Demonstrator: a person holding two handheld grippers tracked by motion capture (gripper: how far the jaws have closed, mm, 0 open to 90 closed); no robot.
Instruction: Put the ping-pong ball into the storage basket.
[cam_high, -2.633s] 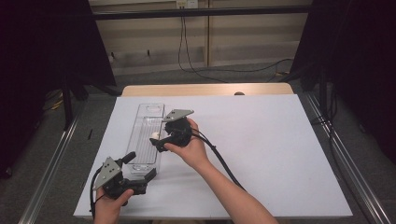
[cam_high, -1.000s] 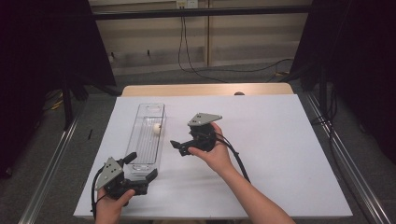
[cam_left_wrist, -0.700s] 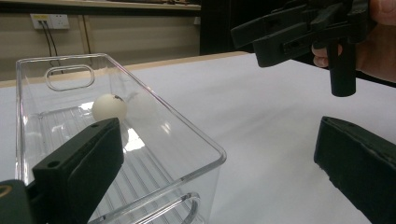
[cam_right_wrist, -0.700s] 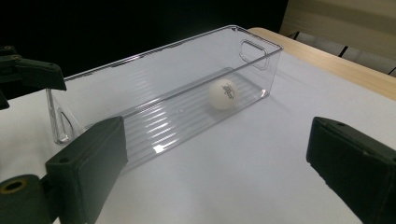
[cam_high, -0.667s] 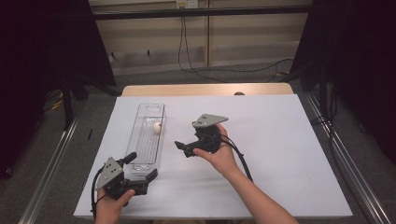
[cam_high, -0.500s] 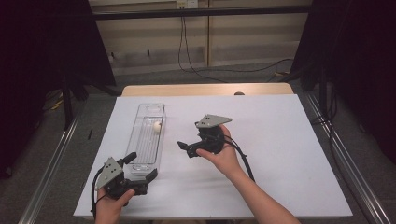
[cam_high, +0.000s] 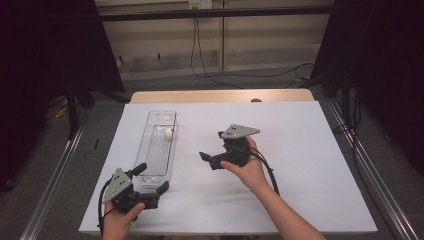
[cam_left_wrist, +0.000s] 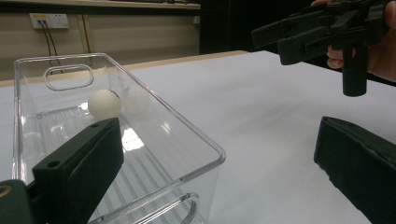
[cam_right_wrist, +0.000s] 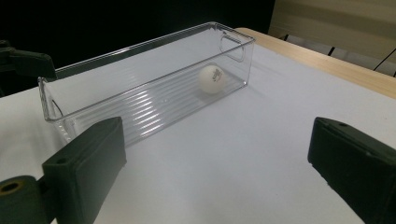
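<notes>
We identify a long, narrow bin (cam_high: 159, 145) of clear plastic with a ribbed floor, rounded corners and an oval handle cut-out in each end wall. It stands upright on the white surface (cam_high: 300, 150), left of centre, with its long axis running away from the person. A small white ball (cam_high: 168, 133) lies inside it on the floor, toward the far end.

In the high view we see the left gripper (cam_high: 150, 181) at the near end of the bin, its jaws spread, one on each side of the bin's near right corner. The right gripper (cam_high: 207, 160) is held above the surface to the right of the bin and apart from it, its jaws pointing toward the bin.

The left gripper view adds detail: one jaw sits inside the bin above the ribbed floor, the other outside over bare surface, with the clear wall between them. We cannot tell whether either jaw touches the wall. This view also shows the ball (cam_left_wrist: 104, 103) beyond the inner jaw, with a faint reflection in the side wall, and the right gripper (cam_left_wrist: 280, 42) raised off the surface.

The right gripper view shows those jaws spread wide with nothing between them, a small printed mark on the ball (cam_right_wrist: 211, 78), and the bin's (cam_right_wrist: 140, 70) full side wall.
</notes>
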